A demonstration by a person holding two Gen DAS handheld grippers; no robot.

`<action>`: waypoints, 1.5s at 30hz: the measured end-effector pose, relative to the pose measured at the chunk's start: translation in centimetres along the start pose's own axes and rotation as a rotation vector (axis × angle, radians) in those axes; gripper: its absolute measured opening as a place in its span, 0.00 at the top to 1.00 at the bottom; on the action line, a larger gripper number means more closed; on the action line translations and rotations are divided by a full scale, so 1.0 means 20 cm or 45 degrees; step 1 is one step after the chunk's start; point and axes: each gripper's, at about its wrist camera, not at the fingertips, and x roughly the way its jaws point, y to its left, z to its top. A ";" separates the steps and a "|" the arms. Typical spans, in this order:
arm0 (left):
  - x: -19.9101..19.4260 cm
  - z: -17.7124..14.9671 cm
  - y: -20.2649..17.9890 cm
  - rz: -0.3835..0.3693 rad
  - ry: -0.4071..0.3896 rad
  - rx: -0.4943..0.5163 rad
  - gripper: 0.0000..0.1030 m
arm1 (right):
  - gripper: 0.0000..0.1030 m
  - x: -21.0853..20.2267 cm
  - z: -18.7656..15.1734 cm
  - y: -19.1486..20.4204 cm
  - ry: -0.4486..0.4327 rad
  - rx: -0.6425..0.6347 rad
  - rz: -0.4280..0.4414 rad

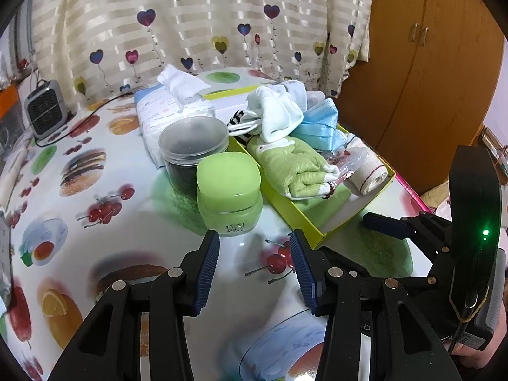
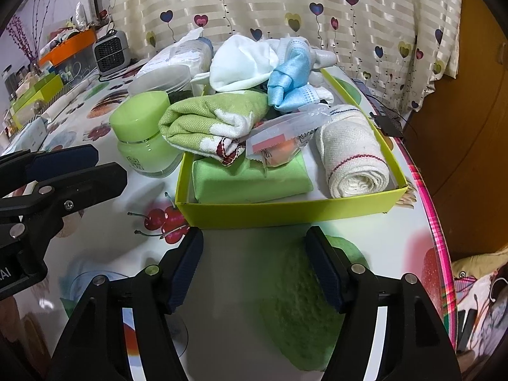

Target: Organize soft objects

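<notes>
Heart-printed curtains hang across the top of both views, and below them a glossy fruit-print tablecloth (image 2: 241, 285) covers the table where I work. My left gripper (image 1: 254, 266) sits at the bottom centre of its view, jaws apart with nothing between them, only cherries printed on the cloth. My right gripper (image 2: 254, 270) is at the bottom centre of its own view, jaws spread wide and empty too, just short of the near wall of the yellow-green box (image 2: 285, 212).

That box fills the middle of the right view and holds the soft things: a rolled white cloth (image 2: 355, 155) at its right, a flat green pad (image 2: 250, 181) at lower left, a green towel (image 2: 212, 117) draped over the left wall, a plastic sachet (image 2: 279, 139) in the centre, and a blue face mask (image 2: 289, 79) with a white sock (image 2: 241, 66) heaped at the back.

I judge the pile is the hazard. It rises above the walls, so a nudge from my fingers could tip the mask or sock onto the table. The green jar (image 2: 143, 133) stands just beside the box's left wall, under the towel's overhang; tugging that towel could drag it against the lid and topple the jar.
</notes>
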 end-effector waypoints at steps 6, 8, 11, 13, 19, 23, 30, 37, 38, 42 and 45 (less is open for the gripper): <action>0.01 0.00 0.00 -0.023 0.004 0.008 0.56 | 0.33 0.00 0.00 0.00 0.000 0.001 0.000; 0.01 0.00 0.01 -0.028 0.004 0.006 0.56 | 0.33 0.00 0.00 0.00 0.000 0.001 0.000; 0.01 0.01 0.01 -0.027 0.001 0.006 0.56 | 0.33 0.00 0.00 0.00 0.000 0.001 0.000; 0.00 0.01 0.01 -0.003 -0.006 0.012 0.56 | 0.33 0.00 0.00 0.00 0.000 0.001 0.000; -0.01 0.02 0.02 -0.025 -0.010 0.002 0.56 | 0.33 0.00 0.00 0.00 0.000 0.001 0.000; -0.01 0.01 0.02 -0.027 -0.006 -0.003 0.56 | 0.33 0.00 0.00 0.00 0.000 0.001 0.000; 0.02 0.01 0.02 -0.018 0.013 0.000 0.56 | 0.33 0.00 0.00 0.00 0.000 0.000 0.000; 0.03 0.01 0.01 -0.031 0.020 0.010 0.56 | 0.33 0.00 0.00 0.00 0.000 0.000 0.000; 0.03 0.01 0.01 -0.032 0.021 0.012 0.56 | 0.33 0.00 0.00 0.00 0.000 0.000 0.000; 0.03 0.02 0.00 -0.037 0.025 0.009 0.56 | 0.33 0.00 0.00 0.00 0.001 0.000 -0.001; 0.04 0.02 0.00 -0.045 0.028 0.012 0.56 | 0.33 0.00 0.00 0.00 0.001 0.000 -0.001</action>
